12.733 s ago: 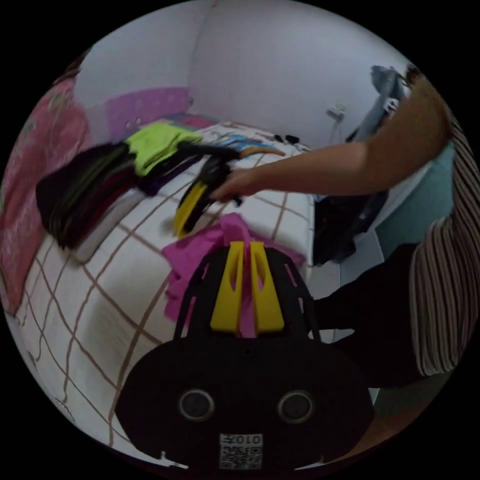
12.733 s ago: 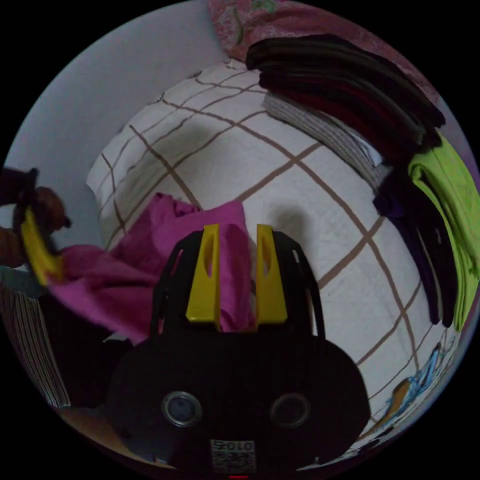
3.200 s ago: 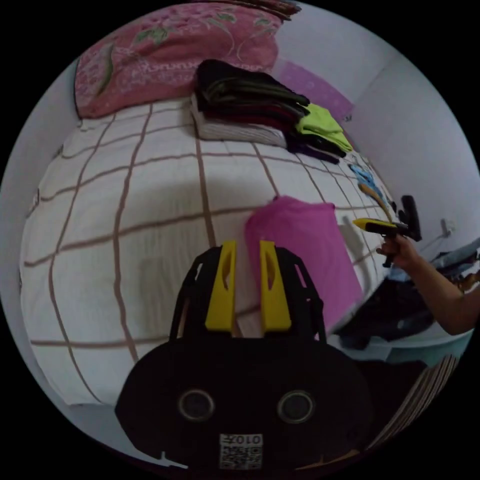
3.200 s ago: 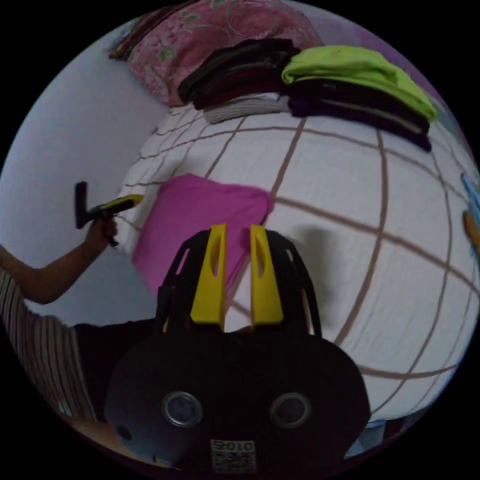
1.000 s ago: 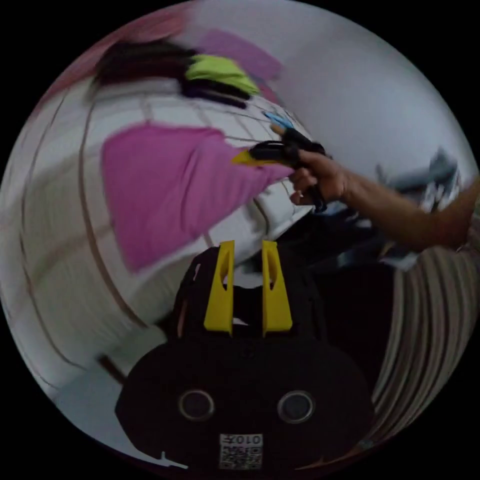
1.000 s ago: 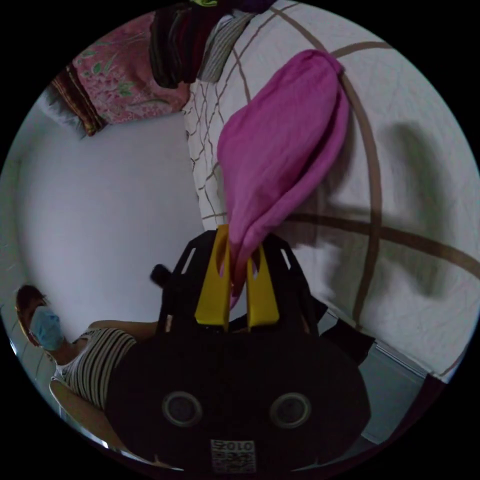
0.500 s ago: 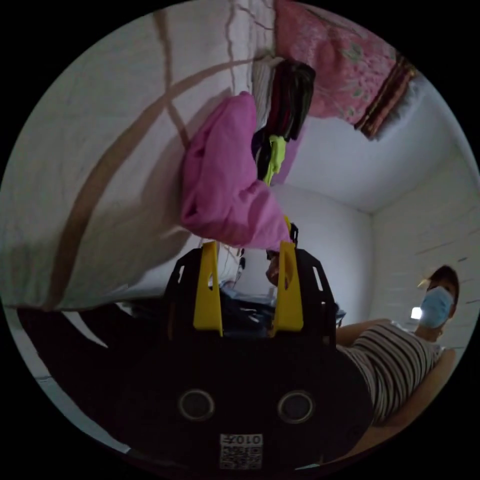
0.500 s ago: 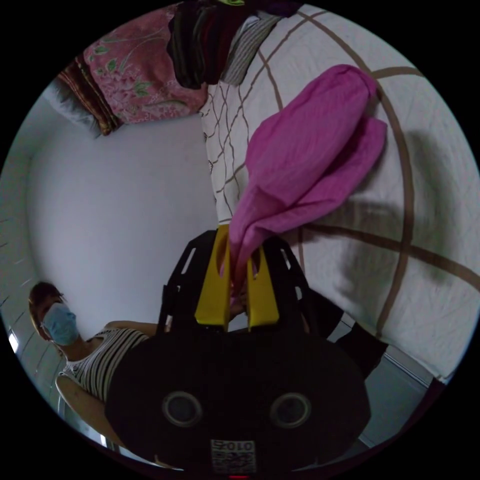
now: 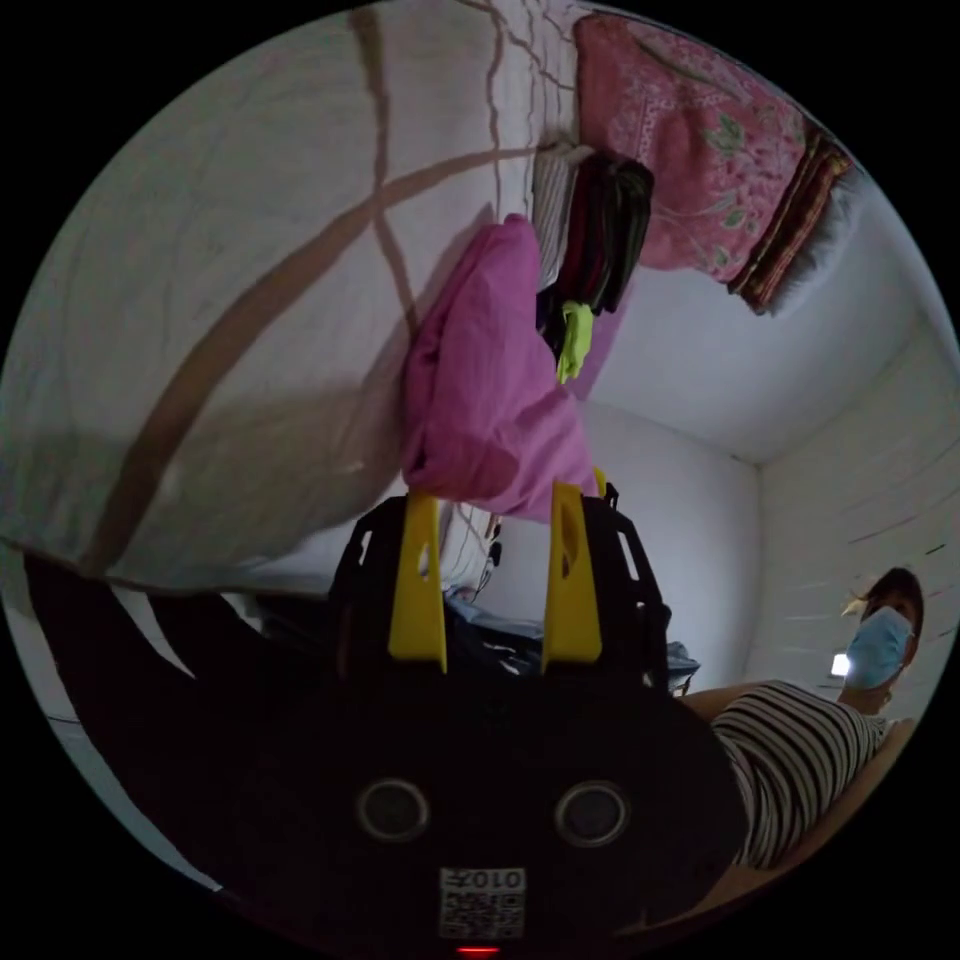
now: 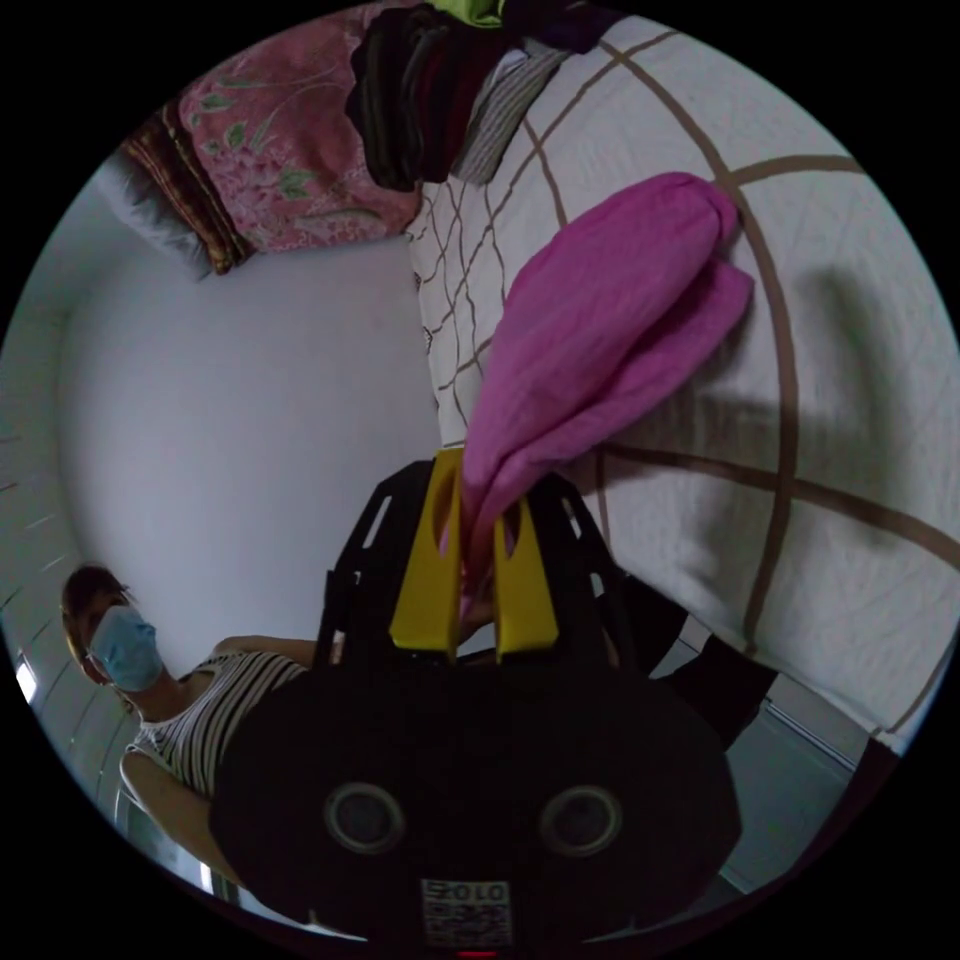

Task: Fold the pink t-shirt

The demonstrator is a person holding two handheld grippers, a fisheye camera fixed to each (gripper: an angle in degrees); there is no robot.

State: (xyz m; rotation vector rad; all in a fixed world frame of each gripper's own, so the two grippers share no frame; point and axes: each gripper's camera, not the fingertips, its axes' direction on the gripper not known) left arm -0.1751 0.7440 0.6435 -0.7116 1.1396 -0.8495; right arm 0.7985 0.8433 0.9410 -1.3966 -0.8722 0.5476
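The only printing I can spot is on the tools themselves. On the black body of the left gripper (image 9: 492,492), well behind its jaws and just past the two round lenses, sits a small pale sticker (image 9: 481,903) with a short row of characters above a square code pattern. The characters are too small and dim to make out. The right gripper (image 10: 478,480) carries a matching sticker (image 10: 466,912) in the same place, equally unreadable. Nothing else has legible writing.
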